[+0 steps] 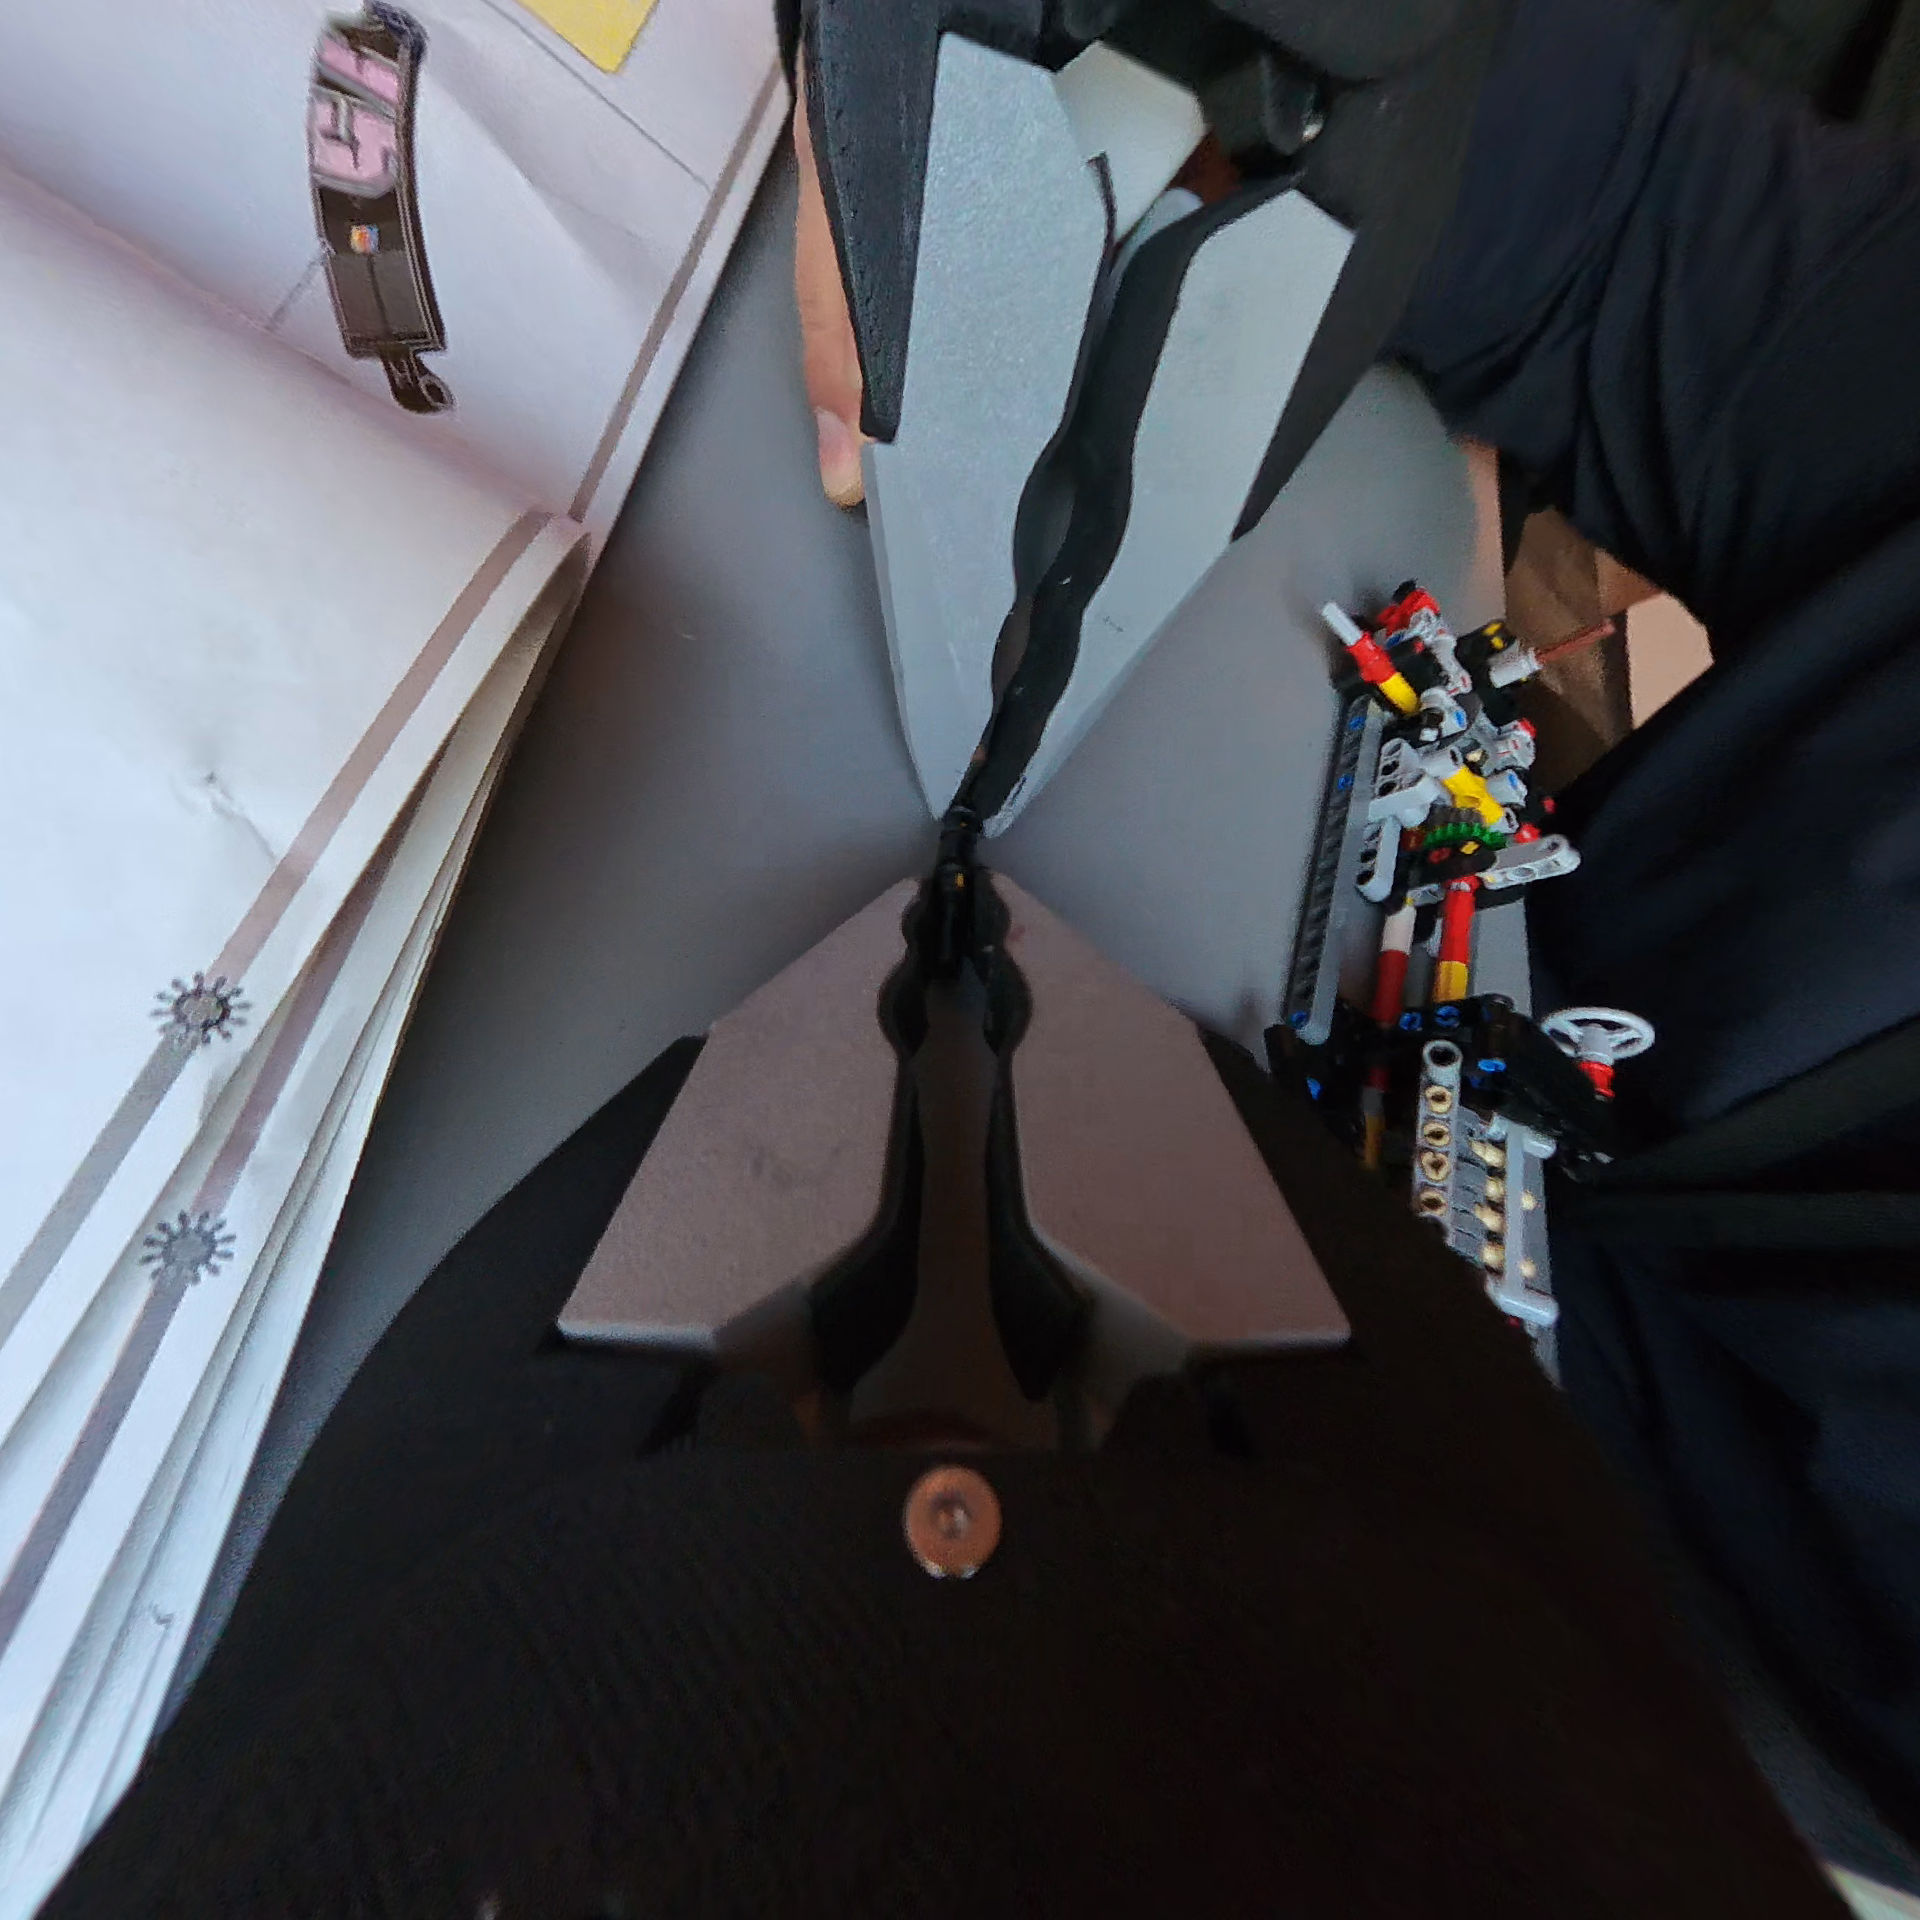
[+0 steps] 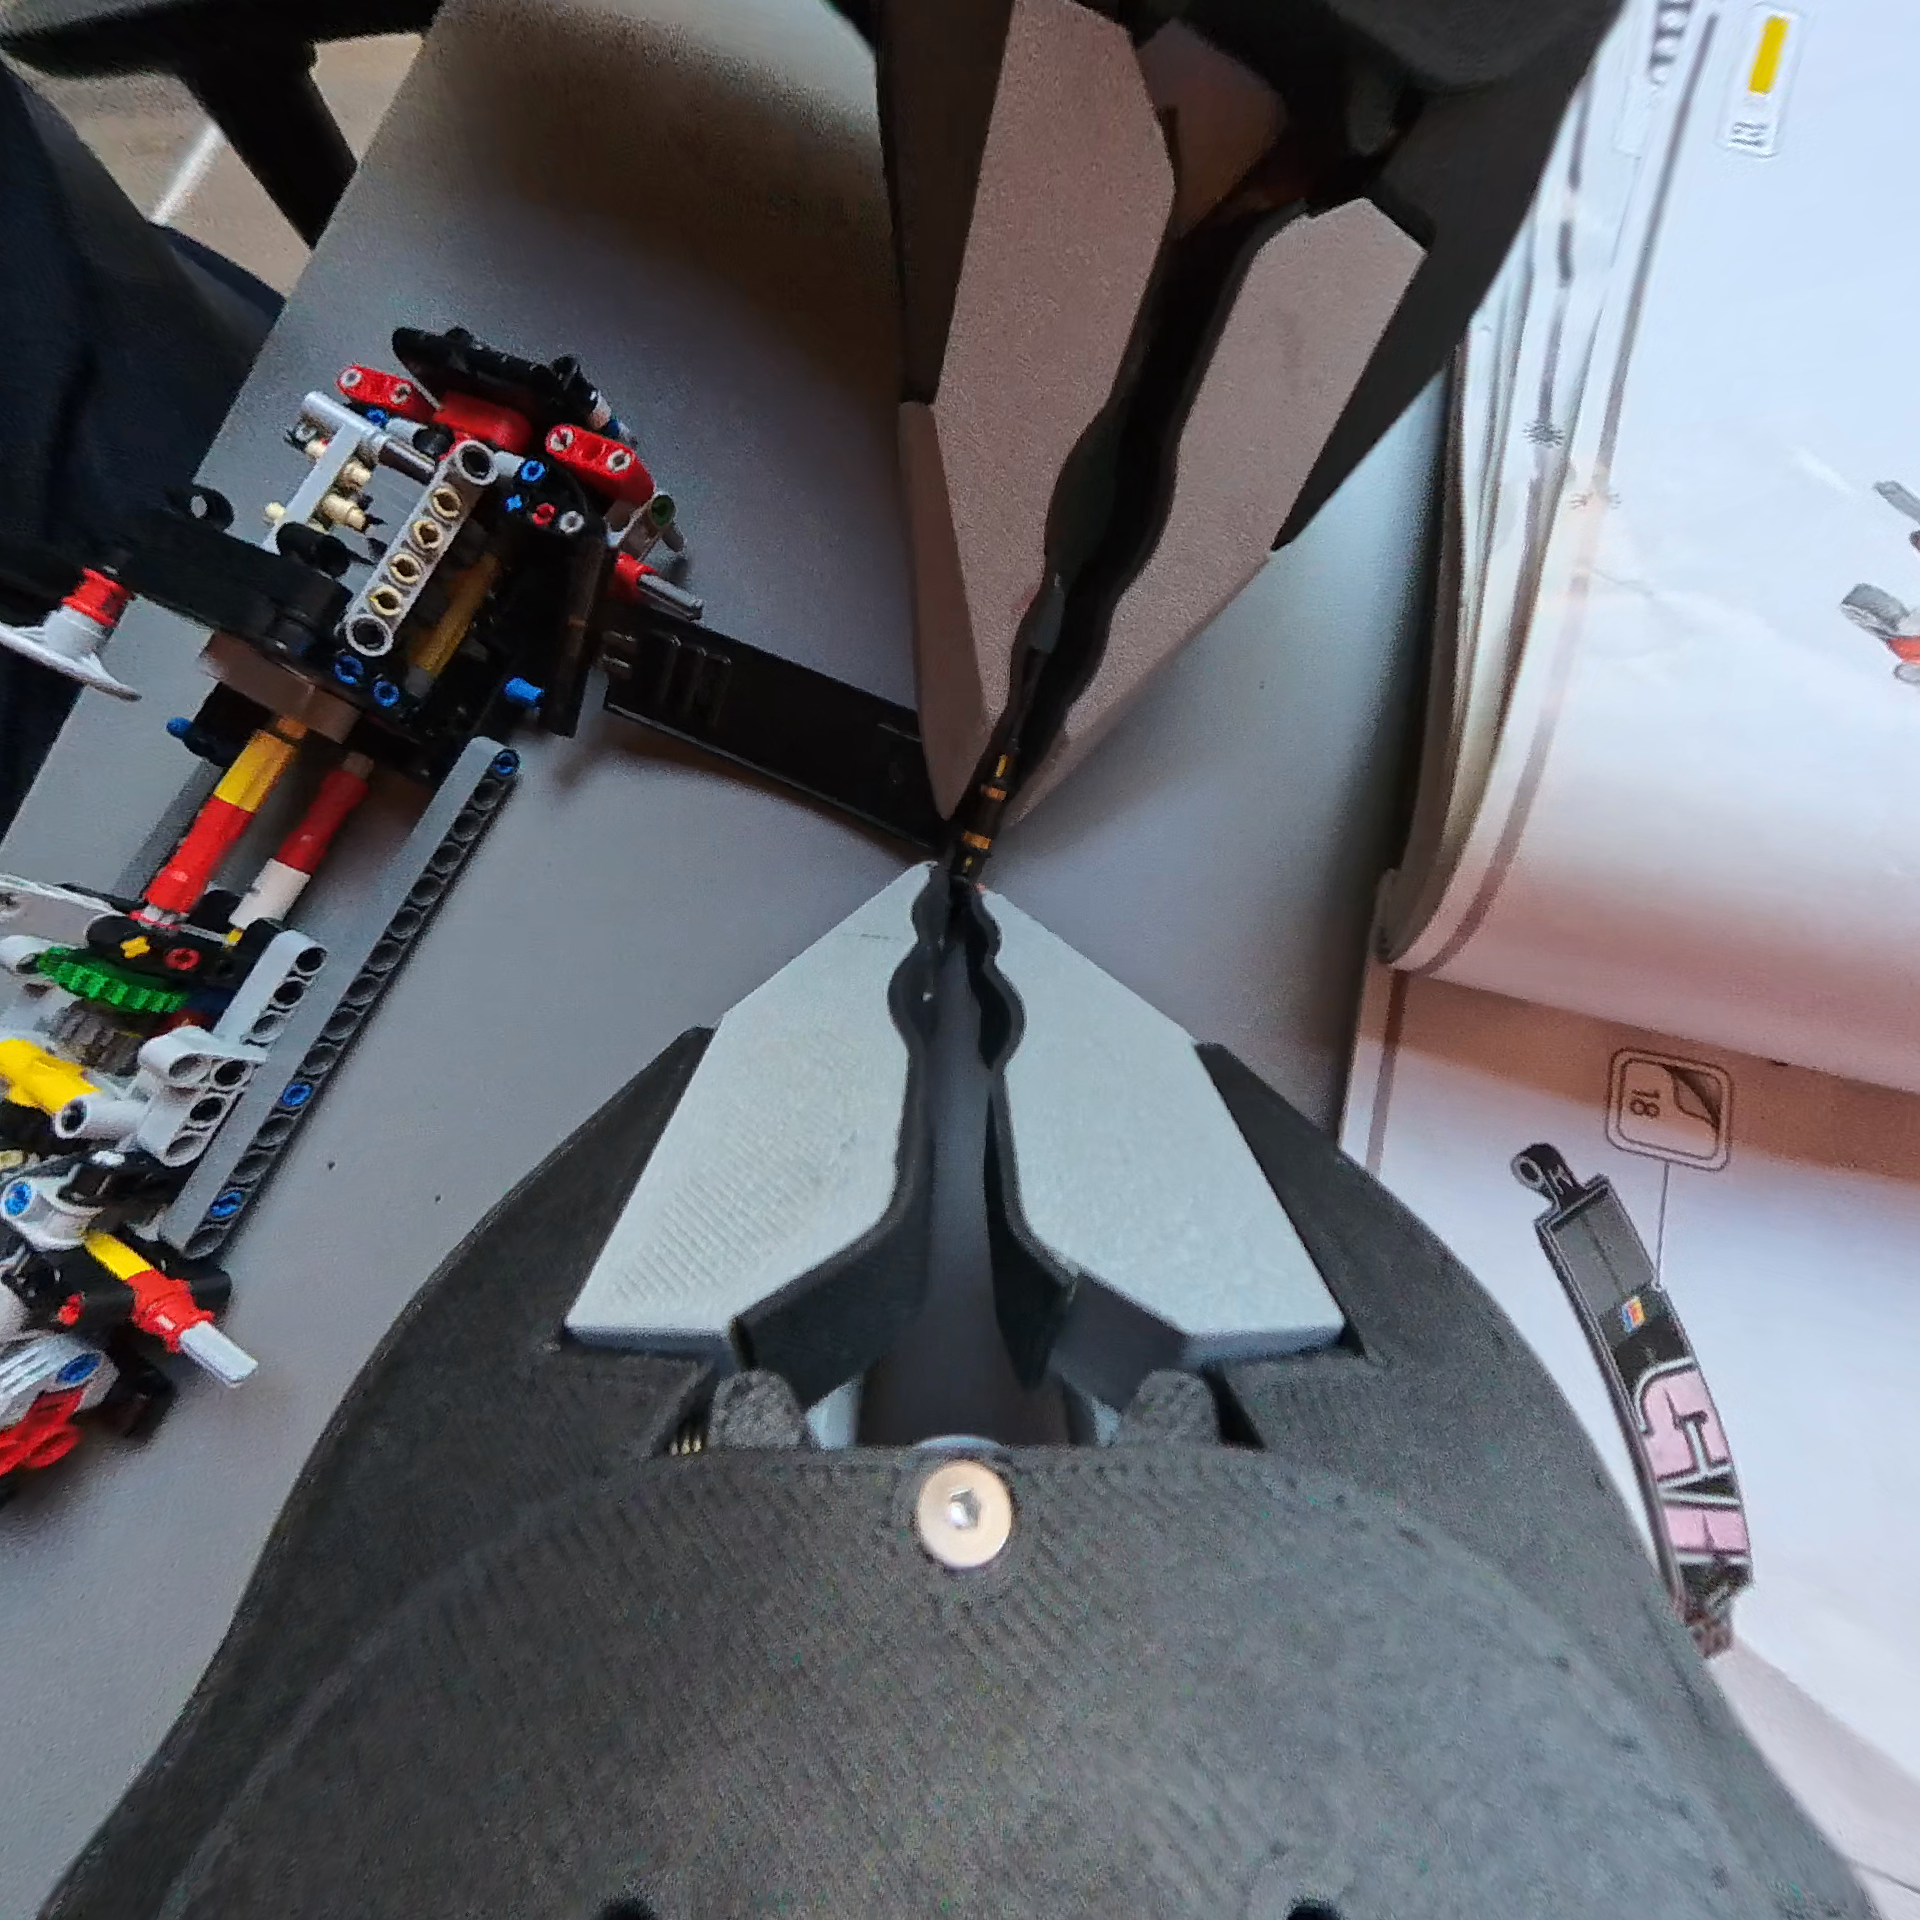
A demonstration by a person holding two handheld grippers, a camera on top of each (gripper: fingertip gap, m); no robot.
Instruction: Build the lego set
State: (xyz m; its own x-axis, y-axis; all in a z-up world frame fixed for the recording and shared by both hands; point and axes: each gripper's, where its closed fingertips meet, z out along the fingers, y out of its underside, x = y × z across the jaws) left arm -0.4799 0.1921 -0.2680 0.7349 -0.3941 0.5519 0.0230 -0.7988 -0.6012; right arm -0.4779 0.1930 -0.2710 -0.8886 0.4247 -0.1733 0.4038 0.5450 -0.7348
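Note:
My two grippers meet tip to tip above the grey table [image 1: 675, 779]. My left gripper [image 1: 953, 896] is shut on a thin black piece with yellow-orange marks [image 1: 954, 862], seen edge-on. In the right wrist view the same piece [image 2: 982, 816] sticks out of the left gripper [image 2: 982, 805] towards me. My right gripper [image 2: 954, 902] is shut, and its fingertips pinch the near end of that piece. It shows from the front in the left wrist view [image 1: 971, 816]. A long black curved panel [image 2: 758, 707] lies on the table just left of the tips.
A partly built model of grey, black, red and yellow beams, axles and gears [image 2: 208, 831] lies on the table; it also shows in the left wrist view [image 1: 1444, 914]. An open instruction booklet [image 2: 1714, 727] [image 1: 260, 623] lies on the other side. A person in dark clothing [image 1: 1714, 416] is close behind. Only a small space, under 4 cm, lies between the two pairs of fingers.

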